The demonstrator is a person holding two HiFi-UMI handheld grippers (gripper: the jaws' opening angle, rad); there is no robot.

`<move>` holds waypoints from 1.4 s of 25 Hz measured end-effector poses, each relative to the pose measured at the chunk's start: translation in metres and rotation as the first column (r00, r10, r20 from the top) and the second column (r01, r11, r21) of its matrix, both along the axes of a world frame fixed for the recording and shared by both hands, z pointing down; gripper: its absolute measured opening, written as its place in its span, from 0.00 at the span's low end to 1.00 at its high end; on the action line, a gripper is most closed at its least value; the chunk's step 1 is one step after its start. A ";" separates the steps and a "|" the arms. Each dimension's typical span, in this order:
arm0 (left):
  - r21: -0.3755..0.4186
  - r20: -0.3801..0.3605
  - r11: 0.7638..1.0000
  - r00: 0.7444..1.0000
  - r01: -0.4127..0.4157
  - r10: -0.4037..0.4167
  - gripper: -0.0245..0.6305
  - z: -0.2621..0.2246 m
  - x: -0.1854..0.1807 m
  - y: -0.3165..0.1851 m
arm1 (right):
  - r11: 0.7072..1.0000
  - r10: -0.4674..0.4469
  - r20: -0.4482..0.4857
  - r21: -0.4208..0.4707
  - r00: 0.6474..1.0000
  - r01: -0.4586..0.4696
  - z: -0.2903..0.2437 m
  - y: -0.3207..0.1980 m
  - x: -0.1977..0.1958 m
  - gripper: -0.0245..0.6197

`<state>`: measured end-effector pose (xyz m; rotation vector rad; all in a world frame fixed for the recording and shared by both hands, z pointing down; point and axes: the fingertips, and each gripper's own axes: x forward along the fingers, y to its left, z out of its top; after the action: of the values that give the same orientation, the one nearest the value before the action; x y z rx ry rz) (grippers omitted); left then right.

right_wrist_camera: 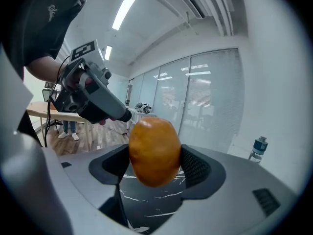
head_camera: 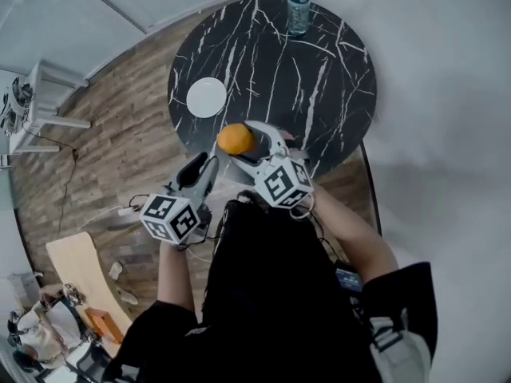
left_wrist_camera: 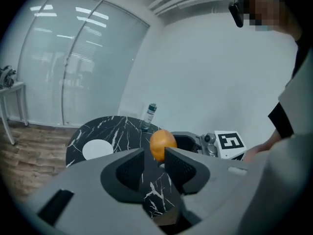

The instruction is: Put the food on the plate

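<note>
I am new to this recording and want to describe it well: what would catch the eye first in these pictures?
The orange food item, clamped in the right hand-held gripper above the near edge of the round black marble table, stands out most. A white plate lies empty on the table's left part, and a water bottle stands at its far edge.

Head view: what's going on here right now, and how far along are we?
A person holds a claw in each hand. The right claw is shut on a round orange piece of food, held over the near edge of the black marble table. The white plate lies a little further in, to the left, with nothing on it yet. The left claw is open and empty, near the table's edge. A water bottle stands at the far edge.
</note>
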<state>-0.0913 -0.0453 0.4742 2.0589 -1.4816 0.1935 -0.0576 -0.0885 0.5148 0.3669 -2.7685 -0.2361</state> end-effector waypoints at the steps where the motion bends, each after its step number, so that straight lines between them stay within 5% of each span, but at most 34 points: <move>1: -0.007 -0.027 1.000 0.999 -0.024 0.024 0.24 0.001 0.001 -0.006 | 1.000 0.008 0.002 -0.004 1.000 -0.008 0.001 -0.003 -0.003 0.53; 9: -0.056 -0.203 0.988 0.971 -0.144 0.130 0.48 0.022 -0.009 -0.052 | 0.998 0.064 -0.045 0.026 0.997 -0.063 0.016 -0.015 -0.032 0.53; 15: -0.073 -0.273 0.973 0.943 -0.219 0.192 0.48 0.028 -0.027 -0.078 | 0.994 0.112 -0.063 0.014 0.992 -0.111 0.019 -0.026 -0.065 0.53; 24: -0.095 -0.278 0.943 0.918 -0.318 0.282 0.41 0.052 -0.061 -0.100 | 0.968 0.242 -0.131 -0.039 0.961 -0.249 0.042 -0.047 -0.095 0.54; 29: -0.101 -0.296 0.902 0.878 -0.420 0.375 0.41 0.063 -0.072 -0.111 | 0.927 0.342 -0.143 -0.109 0.929 -0.359 0.055 -0.056 -0.101 0.54; 35: -0.111 -0.268 0.861 0.849 -0.497 0.456 0.41 0.082 -0.094 -0.130 | 0.827 0.496 -0.118 -0.237 0.860 -0.509 0.062 -0.061 -0.085 0.54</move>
<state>-0.1853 -0.1755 0.5557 2.1821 -0.7585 0.2568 -0.1422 -0.1499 0.5763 0.9791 -2.4909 0.2469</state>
